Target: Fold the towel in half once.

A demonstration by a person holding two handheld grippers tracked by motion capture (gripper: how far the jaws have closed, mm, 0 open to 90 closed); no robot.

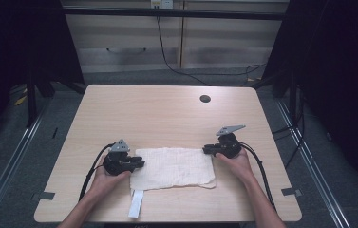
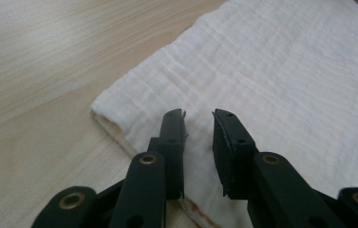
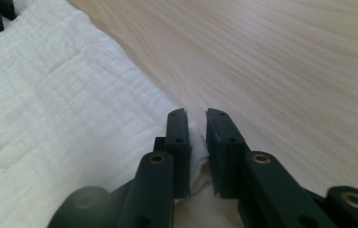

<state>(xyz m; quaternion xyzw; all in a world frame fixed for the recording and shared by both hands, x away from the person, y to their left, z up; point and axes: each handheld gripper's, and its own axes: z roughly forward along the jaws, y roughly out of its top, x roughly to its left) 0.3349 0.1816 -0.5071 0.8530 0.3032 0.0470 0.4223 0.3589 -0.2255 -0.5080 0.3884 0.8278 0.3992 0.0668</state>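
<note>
Jaws of the right gripper (image 3: 195, 116) are clamped on the far right corner of the cloth (image 1: 174, 167), a bunched fold of fabric pinched between the pads. Jaws of the left gripper (image 2: 199, 116) stand a little apart above the cloth's far left corner, pressing nothing, so that corner is not yet grasped. The cloth lies flat on the near half of the table (image 1: 167, 111), between the two hands, its long axis running left to right and its short edges facing the grippers. A narrow white strip (image 1: 136, 203) pokes out from under its near left corner, toward the table's near edge. The cloth looks light, soft and limp, with a crinkled weave; it would likely sag and fold if lifted, so corners or edges are the best places to grip.
</note>
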